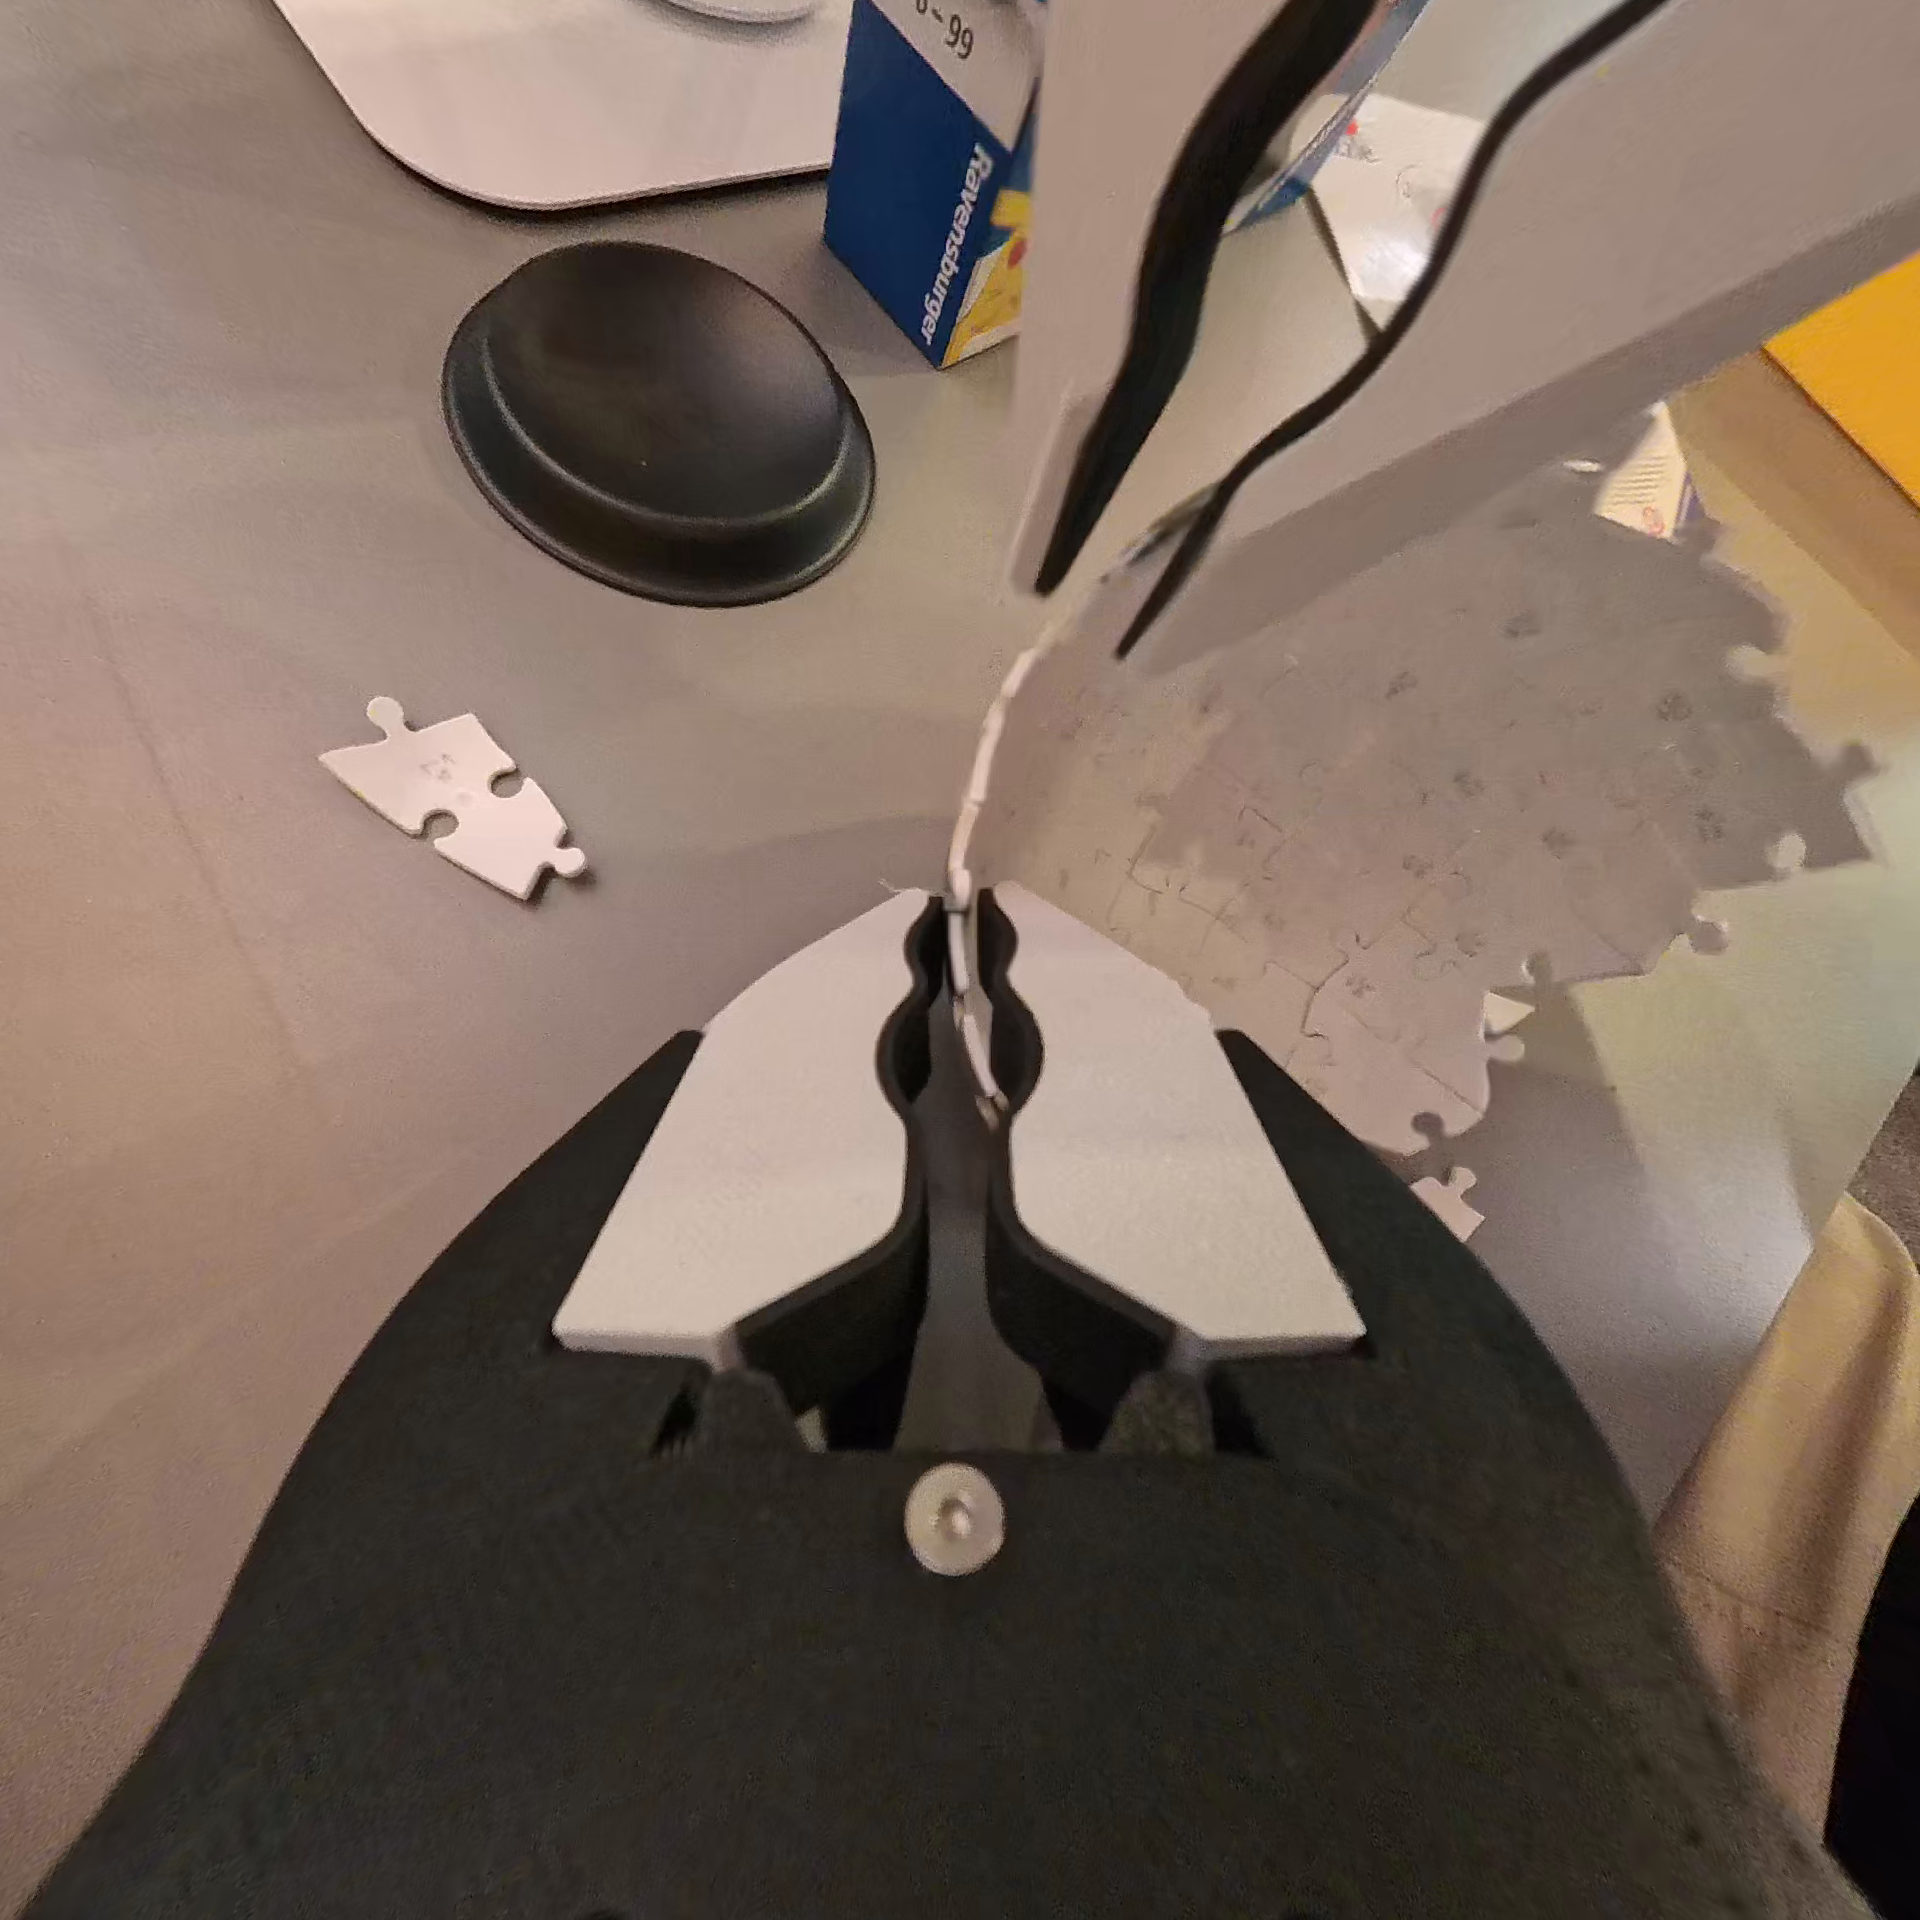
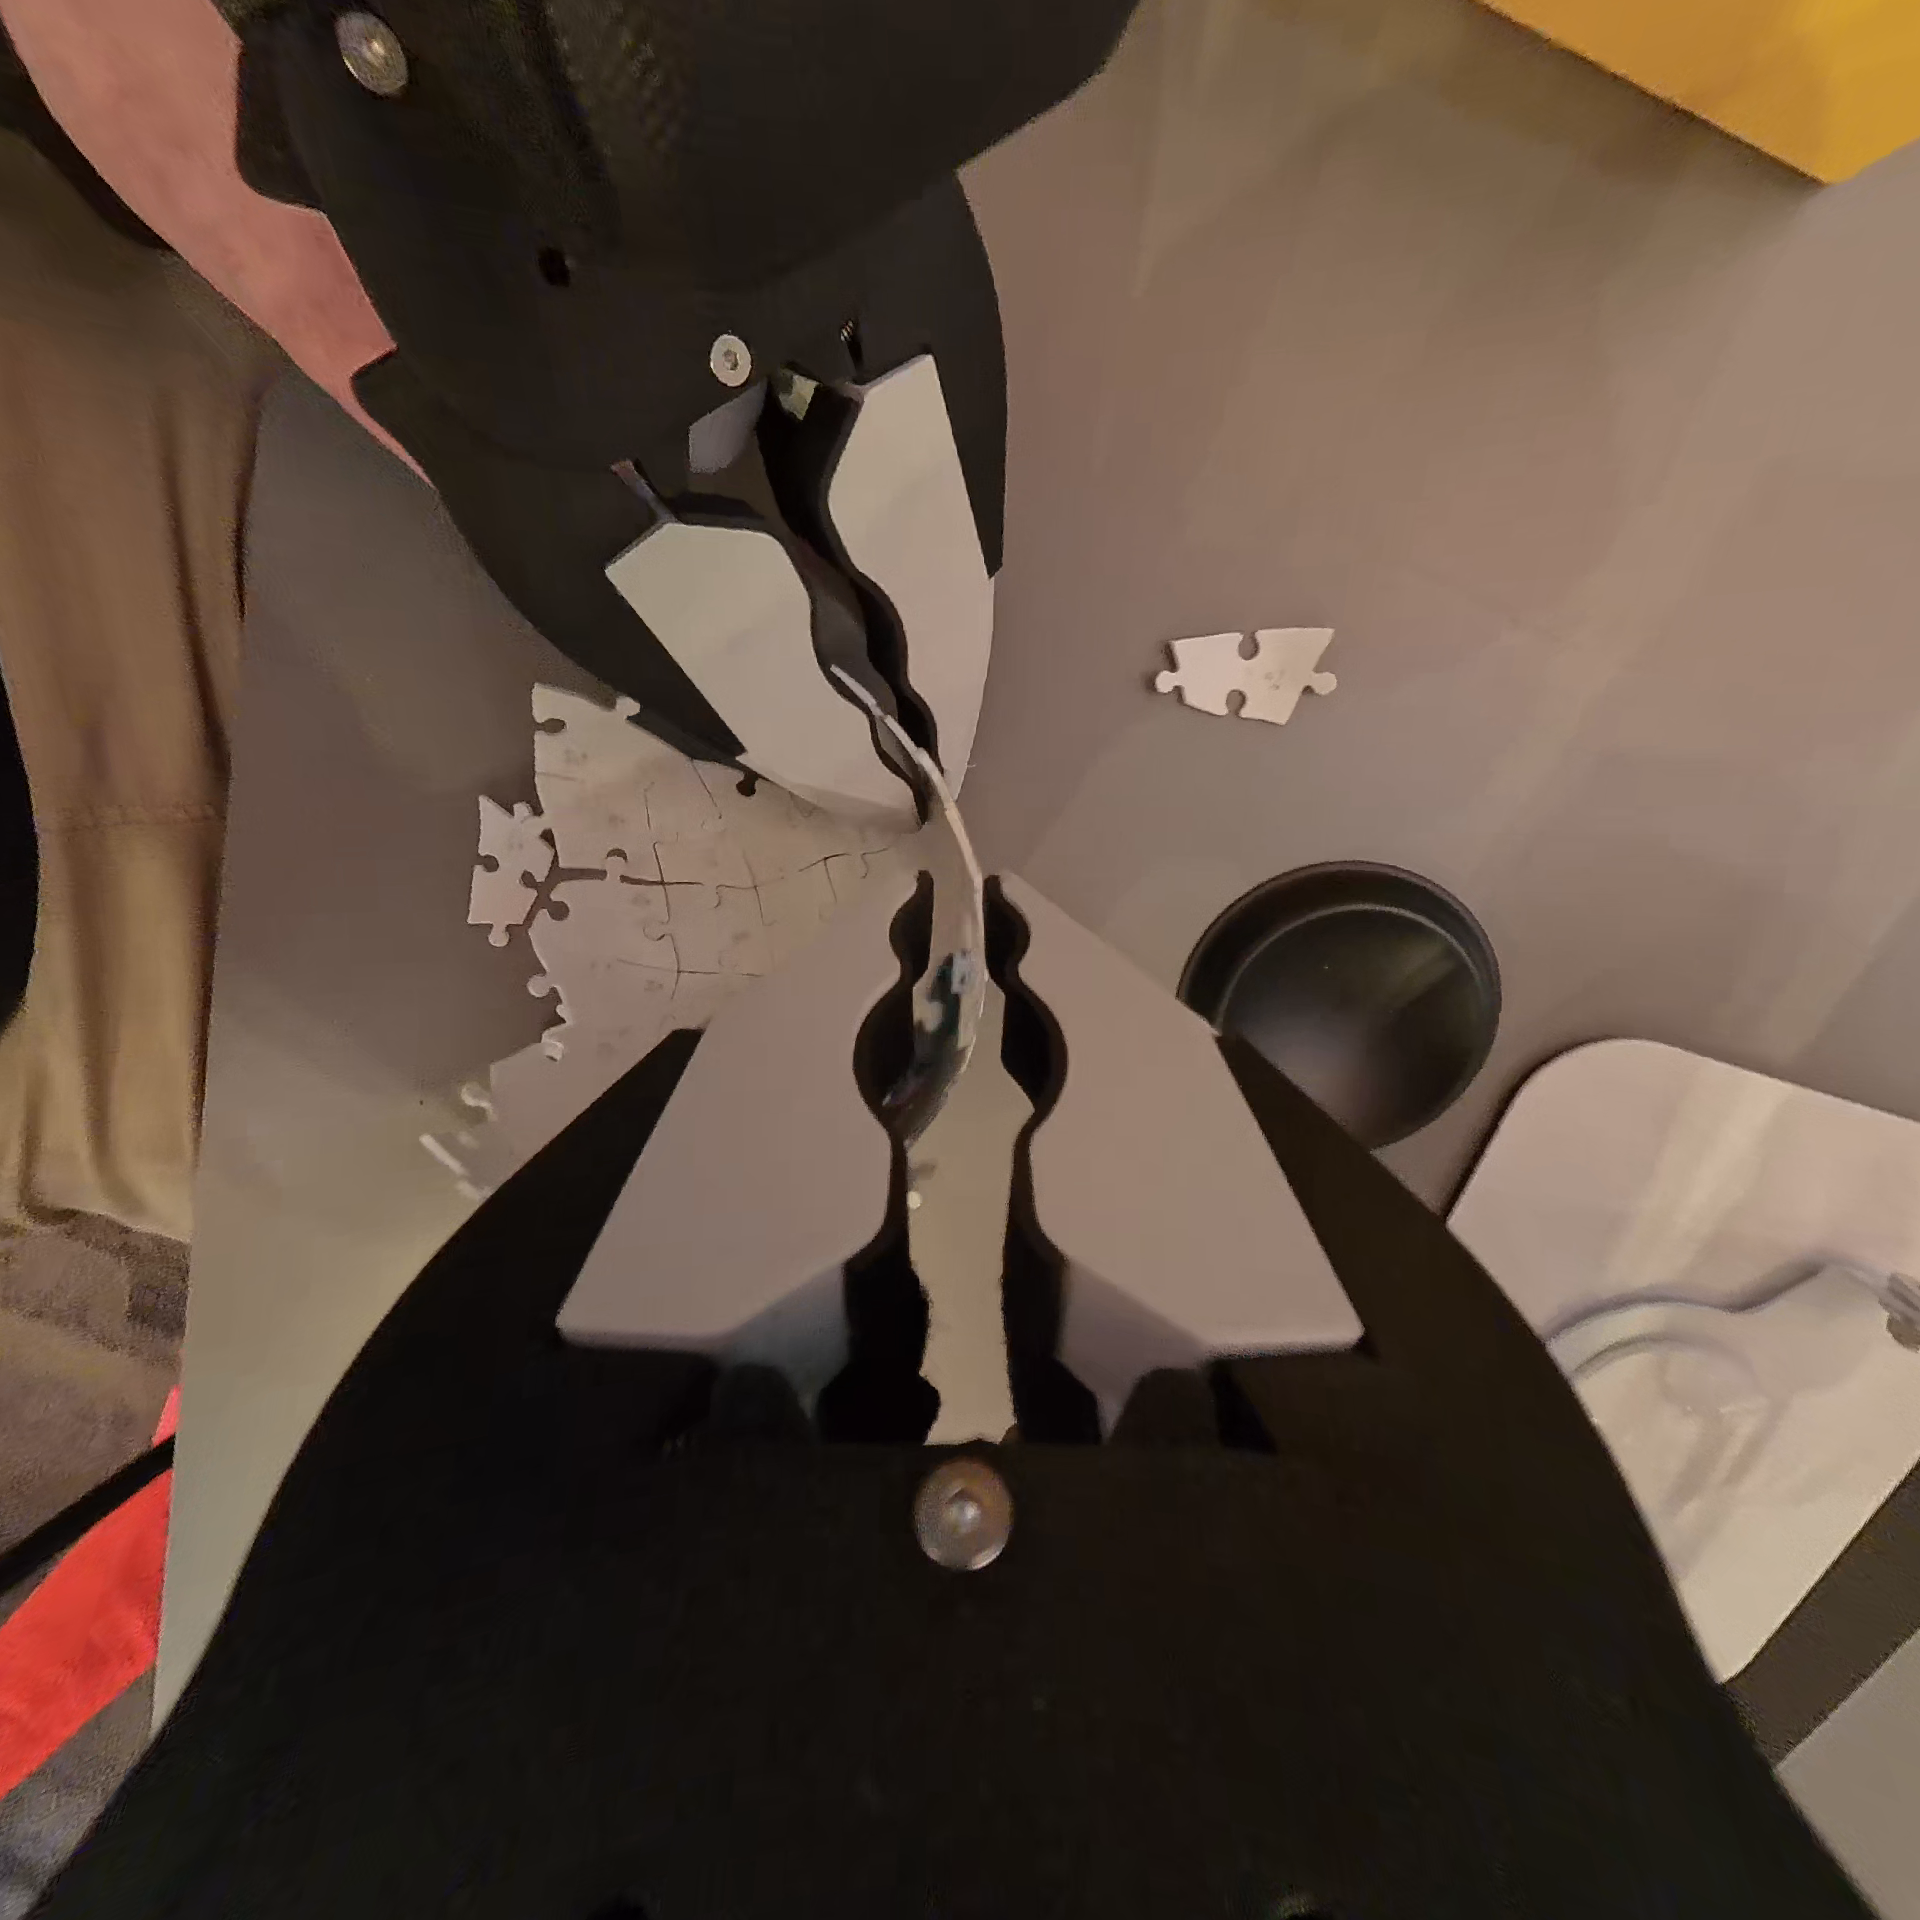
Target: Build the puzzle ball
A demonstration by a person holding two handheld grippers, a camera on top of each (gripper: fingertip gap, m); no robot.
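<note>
The curved shell of joined white puzzle pieces [image 1: 1403, 831] hangs above the grey table, while a joined pair of pieces [image 1: 457, 795] lies flat apart.

Left wrist view: mounted just behind the left gripper [image 1: 961, 914], looking forward along its fingers and steeply down on the grey tabletop [image 1: 208, 935], very near the curved puzzle shell [image 1: 1455, 831]. Right wrist view: mounted the same way behind the right gripper [image 2: 954, 883], facing the opposite direction, also near. Shared by both: the shell, the loose puzzle piece [image 1: 452, 795] [image 2: 1247, 675], the black stand [image 1: 655, 426] [image 2: 1351, 997] and the other gripper.
</note>
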